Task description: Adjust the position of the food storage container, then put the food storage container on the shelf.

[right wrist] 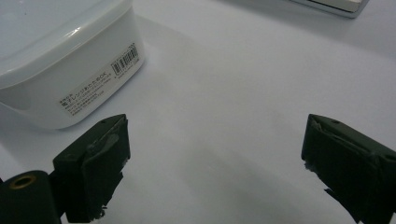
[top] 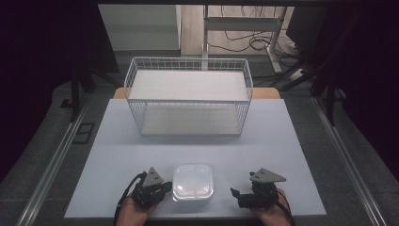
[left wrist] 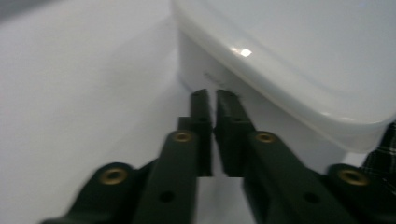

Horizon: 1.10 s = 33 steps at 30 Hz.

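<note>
A white lidded plastic container (top: pixel 193 182) sits near the table's front edge, between my two grippers. My left gripper (top: pixel 168 187) lies just left of it, jaws pointing at its side wall. In the left gripper view the left gripper (left wrist: pixel 214 95) has only a thin slit between its jaws and nothing in it, its tips close to the container (left wrist: pixel 289 46). My right gripper (top: pixel 236 196) rests a short way right of the container, pointing toward it. Its jaws stand wide apart with bare table between them, as the right gripper (right wrist: pixel 215 140) shows, and the container's labelled wall (right wrist: pixel 93 79) lies ahead on the left.
A white wire basket (top: pixel 188 60) with a white floor stands at the back middle of the pale table (top: pixel 117 141). Its base edge (right wrist: pixel 327 4) shows far off in the right gripper view. Dark floor, rails and cables surround the table.
</note>
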### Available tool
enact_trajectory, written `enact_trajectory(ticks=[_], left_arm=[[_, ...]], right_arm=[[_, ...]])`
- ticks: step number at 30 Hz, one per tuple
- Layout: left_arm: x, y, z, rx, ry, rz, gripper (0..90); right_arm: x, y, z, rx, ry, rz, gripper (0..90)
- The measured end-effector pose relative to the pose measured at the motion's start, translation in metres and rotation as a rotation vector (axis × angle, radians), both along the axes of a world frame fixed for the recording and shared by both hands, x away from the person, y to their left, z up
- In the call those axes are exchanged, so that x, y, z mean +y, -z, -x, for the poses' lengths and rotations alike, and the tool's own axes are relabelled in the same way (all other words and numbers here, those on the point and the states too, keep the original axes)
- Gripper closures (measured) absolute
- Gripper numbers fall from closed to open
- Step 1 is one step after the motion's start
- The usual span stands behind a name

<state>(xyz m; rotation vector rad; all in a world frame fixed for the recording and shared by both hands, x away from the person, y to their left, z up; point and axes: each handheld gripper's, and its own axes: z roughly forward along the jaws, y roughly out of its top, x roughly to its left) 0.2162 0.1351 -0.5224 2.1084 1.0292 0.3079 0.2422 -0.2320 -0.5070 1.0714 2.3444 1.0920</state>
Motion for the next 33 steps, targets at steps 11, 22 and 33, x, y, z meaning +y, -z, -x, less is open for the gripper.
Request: enact_trajectory(ticks=[11, 22, 33], left_arm=[[0.034, 0.0, 0.0, -0.028, -0.036, 0.073, 18.9], [0.034, -0.012, 0.0, -0.032, 0.009, 0.145, 13.7], [0.013, -0.027, -0.011, -0.061, 0.09, 0.16, 12.1]], right_arm=[[0.0, -0.002, 0.001, 0.011, -0.017, -0.017, 7.9], [0.017, -0.013, 0.001, 0.097, -0.045, -0.027, 12.4], [0.046, -0.023, -0.005, 0.1, -0.154, -0.113, 13.6]])
